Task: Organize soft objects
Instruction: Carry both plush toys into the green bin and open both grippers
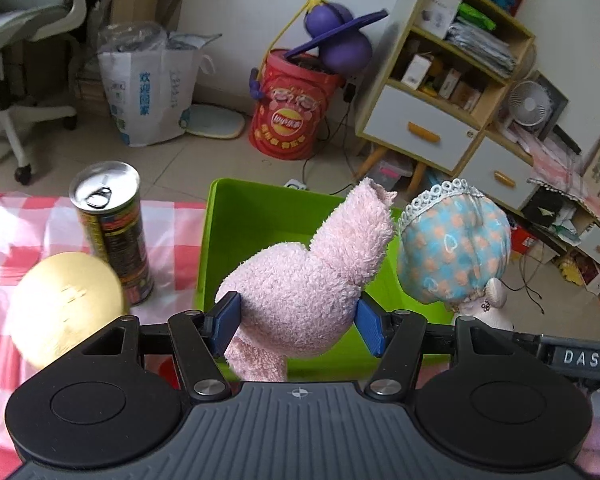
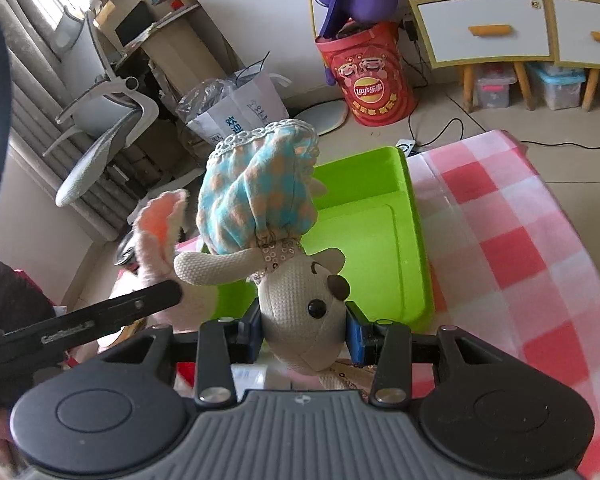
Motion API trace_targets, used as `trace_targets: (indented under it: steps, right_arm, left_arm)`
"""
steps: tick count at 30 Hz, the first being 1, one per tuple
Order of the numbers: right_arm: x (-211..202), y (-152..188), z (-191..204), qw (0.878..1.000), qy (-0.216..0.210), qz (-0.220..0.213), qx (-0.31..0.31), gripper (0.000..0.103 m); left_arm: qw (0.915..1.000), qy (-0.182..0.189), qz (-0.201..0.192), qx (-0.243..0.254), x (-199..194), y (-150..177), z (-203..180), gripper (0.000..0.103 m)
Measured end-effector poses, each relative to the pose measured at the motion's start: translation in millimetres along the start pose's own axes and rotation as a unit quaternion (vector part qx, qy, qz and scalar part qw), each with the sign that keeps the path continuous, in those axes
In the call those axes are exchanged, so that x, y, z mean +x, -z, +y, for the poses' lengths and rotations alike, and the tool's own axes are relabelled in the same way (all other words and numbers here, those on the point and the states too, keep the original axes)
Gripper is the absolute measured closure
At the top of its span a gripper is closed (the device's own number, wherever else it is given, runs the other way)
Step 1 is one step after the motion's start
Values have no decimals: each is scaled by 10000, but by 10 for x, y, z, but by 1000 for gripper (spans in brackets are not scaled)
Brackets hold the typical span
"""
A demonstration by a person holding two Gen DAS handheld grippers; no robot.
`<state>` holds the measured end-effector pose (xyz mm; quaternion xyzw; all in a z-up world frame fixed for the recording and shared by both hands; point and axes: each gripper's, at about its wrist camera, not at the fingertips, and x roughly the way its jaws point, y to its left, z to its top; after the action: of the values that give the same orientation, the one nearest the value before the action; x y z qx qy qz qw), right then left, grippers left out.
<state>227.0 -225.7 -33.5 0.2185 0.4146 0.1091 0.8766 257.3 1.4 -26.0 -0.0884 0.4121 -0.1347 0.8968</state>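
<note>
My left gripper (image 1: 298,320) is shut on a fluffy pink plush toy (image 1: 308,280) and holds it above the green plastic bin (image 1: 256,208). My right gripper (image 2: 306,328) is shut on the head of a cream knitted doll (image 2: 304,304) that hangs upside down, its blue and orange checked skirt (image 2: 260,196) pointing up. The doll is over the near left part of the green bin (image 2: 380,240). The doll's skirt also shows in the left wrist view (image 1: 452,248), right of the pink toy. The pink toy's ear (image 2: 160,224) shows at the left of the right wrist view.
A tall drink can (image 1: 112,236) and a golden round object (image 1: 66,304) stand on the pink checked tablecloth (image 1: 16,236) left of the bin. Beyond the table edge are a red Lay's bucket (image 1: 292,108), a white bag (image 1: 148,96), an office chair (image 1: 20,40) and a shelf unit (image 1: 452,80).
</note>
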Motion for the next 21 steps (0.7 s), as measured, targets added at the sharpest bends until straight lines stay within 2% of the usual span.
trace_targets:
  steps: [7, 13, 16, 18, 21]
  right_arm:
    - [443, -79, -65, 9993, 349, 36, -149, 75]
    - [584, -96, -96, 9986, 454, 83, -263, 74]
    - [579, -93, -108, 9988, 414, 70, -238, 69]
    - [531, -100, -129, 9994, 334, 47, -120, 55]
    - [436, -114, -123, 9993, 378, 14, -78, 49]
  left_arm:
    - [9995, -114, 250, -138, 422, -25, 116, 41]
    - [9990, -3, 421, -153, 541, -16, 150, 39]
    - [9991, 33, 410, -79, 530, -6, 119, 35]
    - [9994, -11, 342, -3, 494, -3, 92, 23]
    - [9995, -84, 260, 173, 436, -17, 35, 21]
